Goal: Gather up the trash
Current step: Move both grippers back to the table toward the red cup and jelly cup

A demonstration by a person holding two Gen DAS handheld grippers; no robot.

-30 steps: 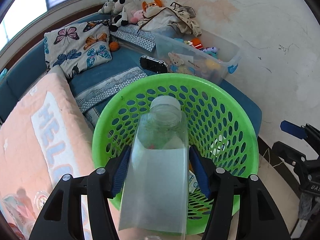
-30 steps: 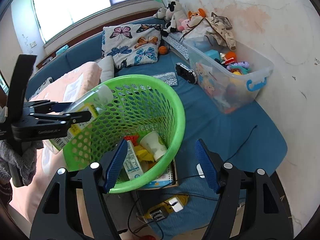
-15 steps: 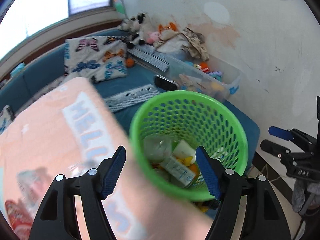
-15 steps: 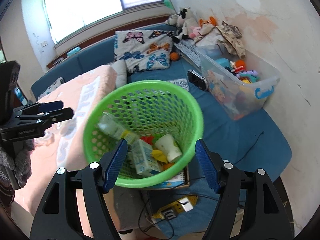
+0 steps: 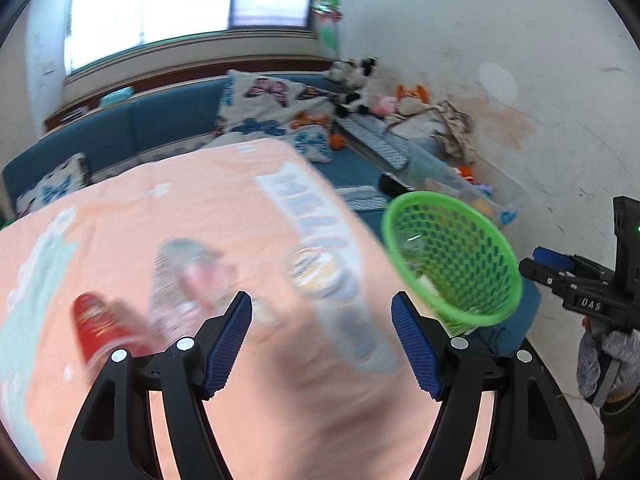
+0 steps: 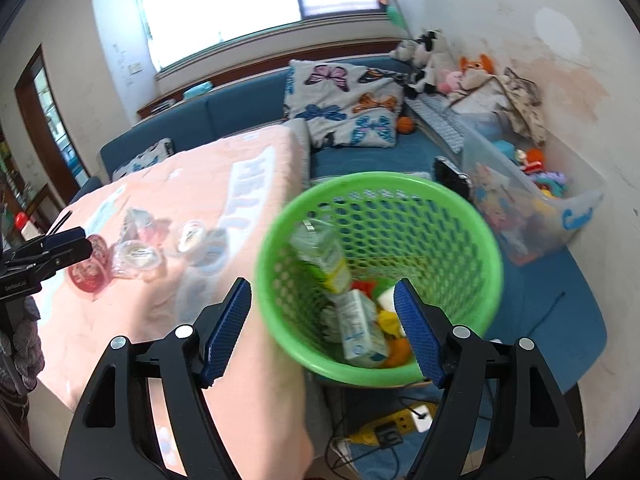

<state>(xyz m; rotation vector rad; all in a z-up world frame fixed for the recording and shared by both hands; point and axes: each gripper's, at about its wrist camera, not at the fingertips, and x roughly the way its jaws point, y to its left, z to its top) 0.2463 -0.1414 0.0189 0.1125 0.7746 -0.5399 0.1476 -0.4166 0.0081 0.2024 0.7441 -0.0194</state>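
The left gripper (image 5: pixel 321 342), which held a clear bottle over the green basket (image 6: pixel 486 252) a second ago, now hangs wide apart and empty above the peach blanket (image 5: pixel 224 208), so that bottle (image 6: pixel 320 250) lies inside the basket with a carton (image 6: pixel 358 330) and other scraps. The right gripper (image 6: pixel 322 328) is over the basket's near rim, its jaws opening with nothing pinched between them. A red cup (image 6: pixel 89 266) and clear lidded cups (image 6: pixel 136 258) still lie on the blanket left of the basket, likely next.
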